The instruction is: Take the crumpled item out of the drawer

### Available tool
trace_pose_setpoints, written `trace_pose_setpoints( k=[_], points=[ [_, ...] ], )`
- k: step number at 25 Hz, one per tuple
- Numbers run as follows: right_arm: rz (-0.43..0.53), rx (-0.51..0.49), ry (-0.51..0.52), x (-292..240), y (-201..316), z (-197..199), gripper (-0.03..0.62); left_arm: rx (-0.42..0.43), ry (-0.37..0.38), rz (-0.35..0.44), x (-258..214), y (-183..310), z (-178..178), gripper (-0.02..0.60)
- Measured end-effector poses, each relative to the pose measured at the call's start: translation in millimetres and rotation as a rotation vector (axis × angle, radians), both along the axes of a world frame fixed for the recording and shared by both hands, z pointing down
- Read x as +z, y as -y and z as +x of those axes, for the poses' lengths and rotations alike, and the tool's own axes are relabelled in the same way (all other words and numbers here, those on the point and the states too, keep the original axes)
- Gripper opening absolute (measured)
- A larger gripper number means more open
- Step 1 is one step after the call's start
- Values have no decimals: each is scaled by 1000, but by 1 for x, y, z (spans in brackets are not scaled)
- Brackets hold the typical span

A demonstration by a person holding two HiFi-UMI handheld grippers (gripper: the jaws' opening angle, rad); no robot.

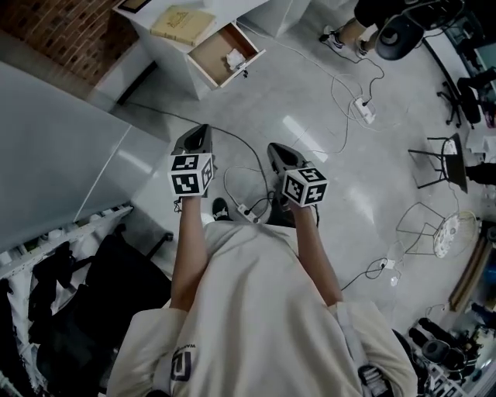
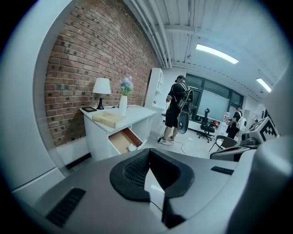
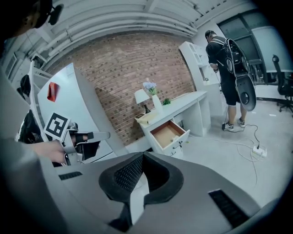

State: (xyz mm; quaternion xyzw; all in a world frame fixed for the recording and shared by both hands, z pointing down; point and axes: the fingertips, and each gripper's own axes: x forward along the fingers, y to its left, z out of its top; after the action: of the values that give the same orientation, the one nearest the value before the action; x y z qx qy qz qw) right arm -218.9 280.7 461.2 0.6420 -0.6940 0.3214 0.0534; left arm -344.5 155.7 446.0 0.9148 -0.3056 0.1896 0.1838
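A white desk (image 1: 159, 40) stands across the floor, its wooden drawer (image 1: 223, 53) pulled open. The crumpled white item (image 1: 235, 58) lies in the drawer's front corner; the left gripper view shows the same drawer (image 2: 122, 140) and crumpled item (image 2: 132, 147). From the right gripper view the drawer (image 3: 168, 134) is also open. My left gripper (image 1: 200, 133) and right gripper (image 1: 279, 151) are held side by side at chest height, well short of the desk. Both the left gripper (image 2: 149, 153) and the right gripper (image 3: 143, 157) have their jaws together with nothing between them.
A tan book (image 1: 182, 23), a lamp (image 2: 101, 87) and a vase (image 2: 123, 104) are on the desk. A person with a backpack (image 2: 176, 109) stands beyond it. Cables and a power strip (image 1: 364, 110) lie on the floor. A grey partition (image 1: 46, 147) is at left, chairs (image 1: 442, 163) at right.
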Motion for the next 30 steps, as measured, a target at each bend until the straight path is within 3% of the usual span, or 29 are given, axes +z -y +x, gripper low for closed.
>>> trace_pose_setpoints(
  k=[5, 12, 19, 24, 30],
  points=[
    [23, -132, 29, 12, 44, 35, 25, -126, 60, 8, 8, 23, 17, 16],
    [29, -224, 117, 10, 83, 130, 25, -205, 175, -42, 26, 21, 87, 17],
    [-32, -294, 195, 28, 93, 215, 25, -241, 187, -88, 21, 8, 169, 17],
    [-43, -359, 209, 30, 99, 263, 25, -344, 176, -101, 19, -4, 203, 17],
    [-30, -350, 216, 32, 97, 312, 25, -358, 201, -81, 18, -17, 233, 17]
  ],
)
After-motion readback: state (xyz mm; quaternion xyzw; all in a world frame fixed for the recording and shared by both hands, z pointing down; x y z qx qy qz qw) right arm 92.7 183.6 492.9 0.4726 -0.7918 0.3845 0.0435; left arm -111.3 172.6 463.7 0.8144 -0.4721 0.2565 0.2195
